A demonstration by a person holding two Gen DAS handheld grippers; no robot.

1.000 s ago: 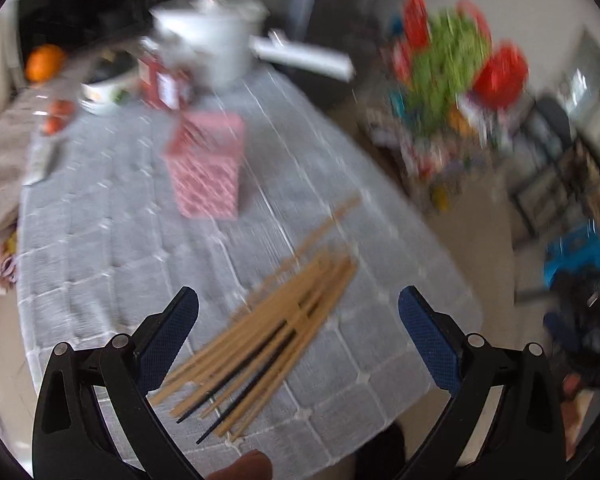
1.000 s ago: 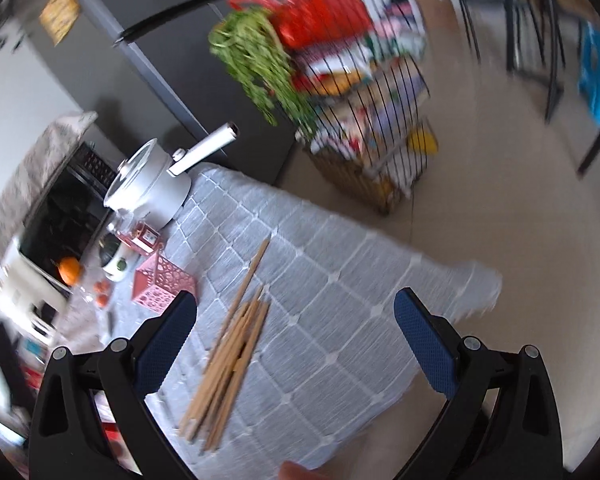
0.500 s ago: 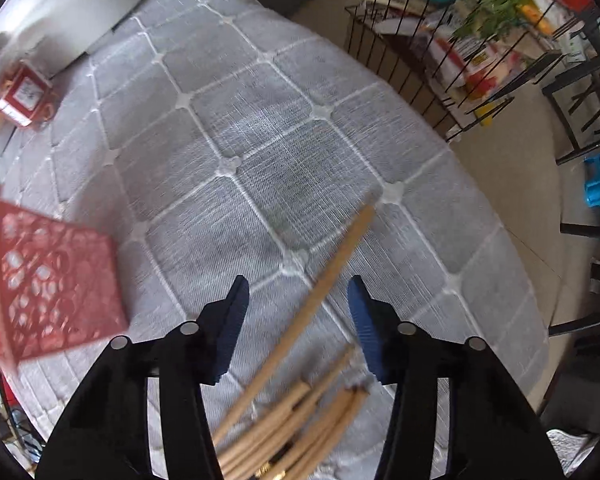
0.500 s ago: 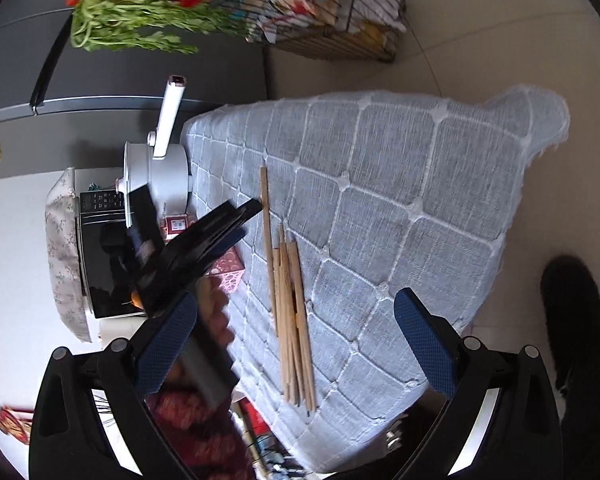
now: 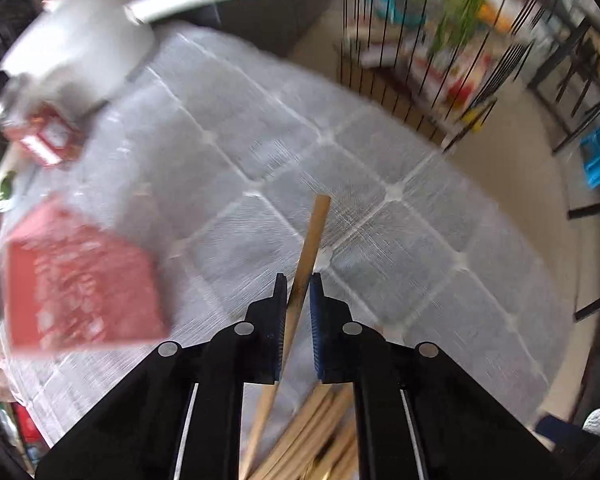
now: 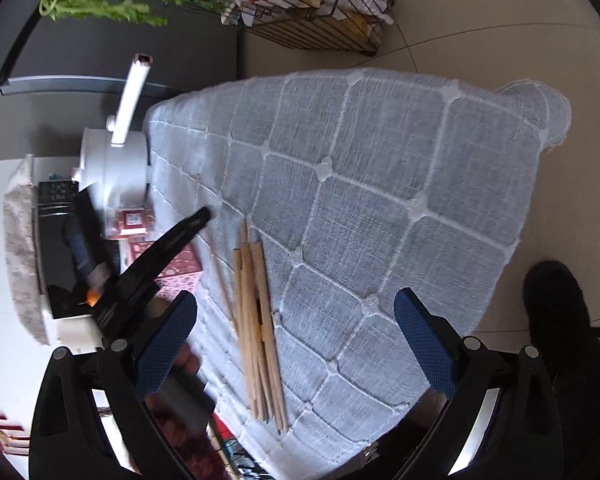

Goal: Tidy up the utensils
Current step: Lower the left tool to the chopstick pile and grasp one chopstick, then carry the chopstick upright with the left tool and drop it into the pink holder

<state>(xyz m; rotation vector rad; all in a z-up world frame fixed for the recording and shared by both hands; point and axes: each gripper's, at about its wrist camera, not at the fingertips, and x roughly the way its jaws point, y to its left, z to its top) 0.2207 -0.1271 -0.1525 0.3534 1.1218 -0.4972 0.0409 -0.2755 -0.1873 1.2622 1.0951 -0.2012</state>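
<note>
Between my left jaws, 1 wooden chopstick (image 5: 308, 256) runs lengthwise, its blunt end sticking out ahead of the tips and its other end passing back under the left gripper (image 5: 298, 288). These jaws have just been closing and now stand nearly together with the stick between them; the pads look to be pinching it, though a sliver of gap may remain on one side. Behind and below them lies the rest of the chopstick bundle (image 6: 258, 320) on the grey quilted worktop (image 5: 400, 264), the sticks roughly parallel to the 1 I hold. The pink lattice holder (image 5: 80, 280) stands ahead and to the left of my left jaws, near but clear of them. My right gripper (image 6: 296, 332) hangs above the bundle with its jaws spread wide and nothing in them. I judge the next move turns on this: the stick's long axis lies along my left jaws' pointing line, so it must be swung upright and carried leftward to the holder. My left hand is the nearer to that holder.
</note>
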